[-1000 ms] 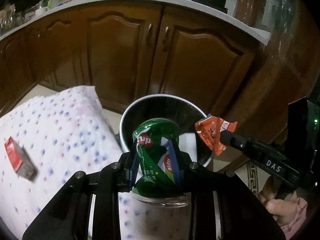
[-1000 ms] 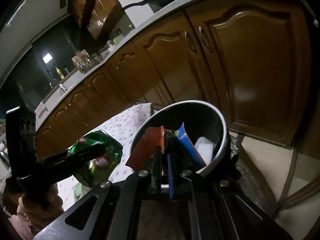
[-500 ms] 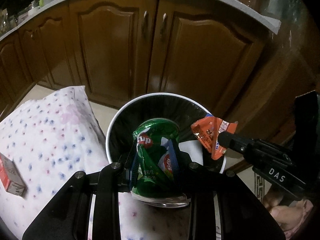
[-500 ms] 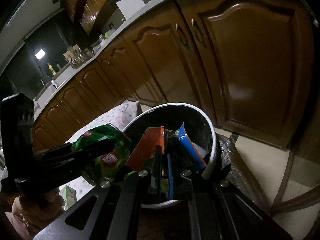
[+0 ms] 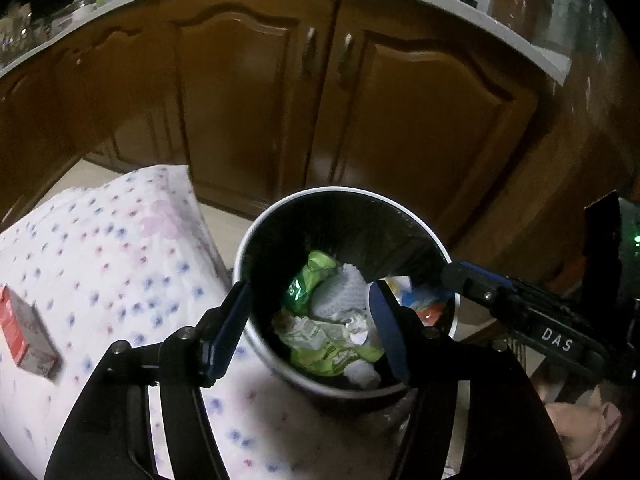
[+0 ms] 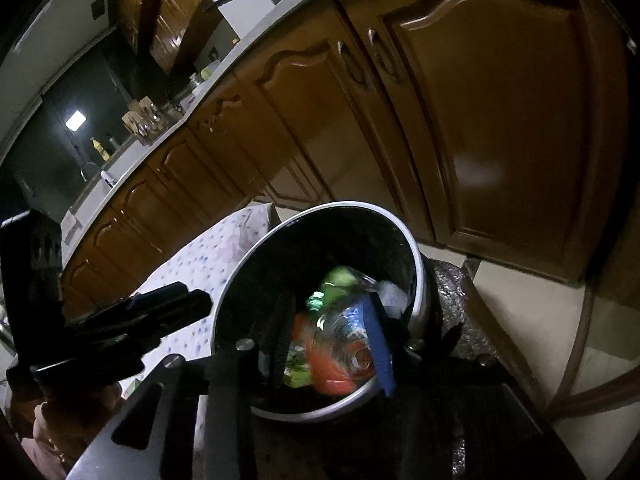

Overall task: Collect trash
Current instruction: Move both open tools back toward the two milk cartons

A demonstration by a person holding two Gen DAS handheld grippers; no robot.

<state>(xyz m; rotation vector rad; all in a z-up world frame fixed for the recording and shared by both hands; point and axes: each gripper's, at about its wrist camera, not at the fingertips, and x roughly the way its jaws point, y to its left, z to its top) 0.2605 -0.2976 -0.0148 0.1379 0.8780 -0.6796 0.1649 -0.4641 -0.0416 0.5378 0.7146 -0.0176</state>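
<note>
Both grippers, left (image 5: 308,316) and right (image 6: 328,340), are seen with jaws just opened and nothing gripped, held over the trash bin (image 5: 256,232) at frame centre. The green can (image 5: 308,284) and orange wrapper (image 6: 332,364) are seen inside it. A red box (image 5: 24,336) is left on the spotted cloth (image 5: 100,248) at left.

Change from preceding frames: left gripper (image 5: 308,316) and right gripper (image 6: 332,328), jaws just opened, now empty. The green can (image 5: 306,280) and orange wrapper (image 6: 336,356), previously clamped above the rim, now lie inside the trash bin (image 5: 340,194).
</note>
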